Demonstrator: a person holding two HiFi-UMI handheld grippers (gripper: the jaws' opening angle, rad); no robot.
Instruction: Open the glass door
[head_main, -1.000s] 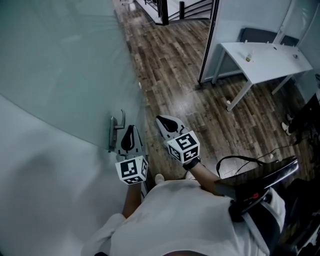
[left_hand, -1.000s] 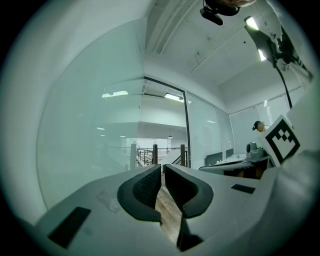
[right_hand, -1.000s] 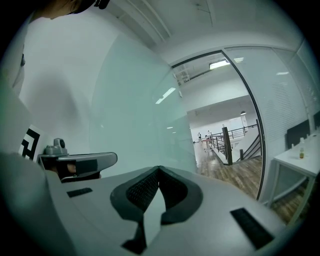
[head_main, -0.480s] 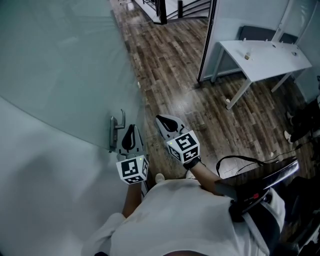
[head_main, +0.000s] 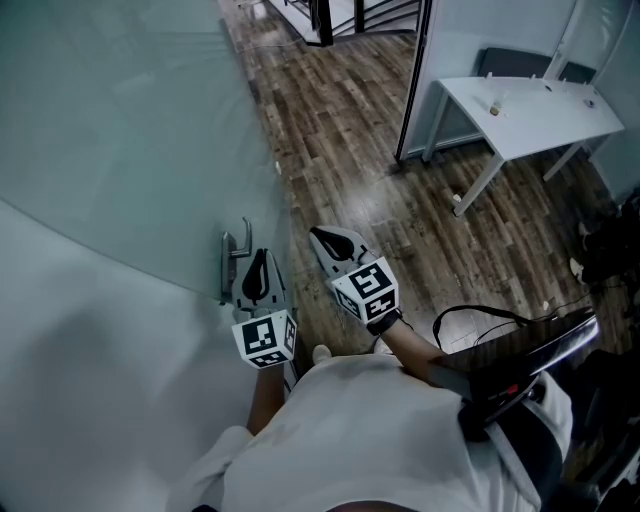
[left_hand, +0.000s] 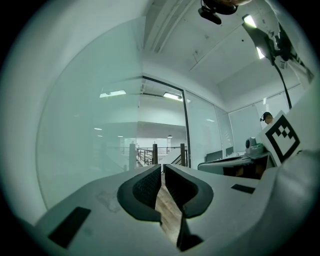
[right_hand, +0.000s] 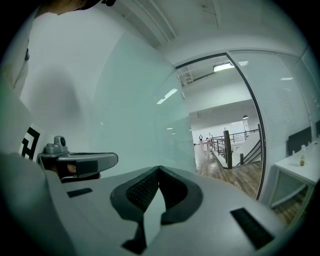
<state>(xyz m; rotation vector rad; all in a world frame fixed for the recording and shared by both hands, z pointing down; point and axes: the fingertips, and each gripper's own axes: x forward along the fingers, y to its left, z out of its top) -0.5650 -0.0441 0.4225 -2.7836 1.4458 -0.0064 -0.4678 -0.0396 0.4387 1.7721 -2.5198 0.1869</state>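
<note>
The left hand-held gripper (head_main: 260, 258) hovers level right by the frosted glass door (head_main: 120, 150), its jaws narrow, drawn almost together with only a thin slit between the pads and nothing in it. Just to its left, the metal lever handle (head_main: 233, 262) sticks out from the door, near the gripper's tip, though I can't tell whether they touch. And the right hand-held gripper (head_main: 322, 238) sits beside the left one, a little further from the glass, tips pressed together and empty as well. Both point along the door toward the open hallway. Below them runs the dark wood floor (head_main: 340, 130). Off to the right stands a white surface (head_main: 530, 110), well apart from the action.
</note>
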